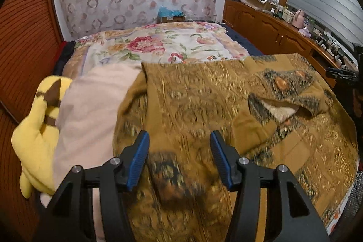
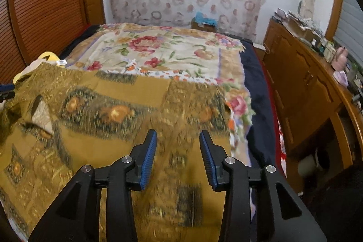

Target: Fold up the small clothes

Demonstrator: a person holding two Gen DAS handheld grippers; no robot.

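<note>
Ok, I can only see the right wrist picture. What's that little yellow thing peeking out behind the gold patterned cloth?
Observer: It's a yellow plush toy with brown stripes, lying at the far left of the left wrist view.
Operator: What's next to it?
Observer: A pale pink blanket, lying between the toy and the mustard patterned garment.
Operator: Is the left tool holding anything?
Observer: No. The left tool is open over the garment, and nothing is pinched between its blue pads.
</note>
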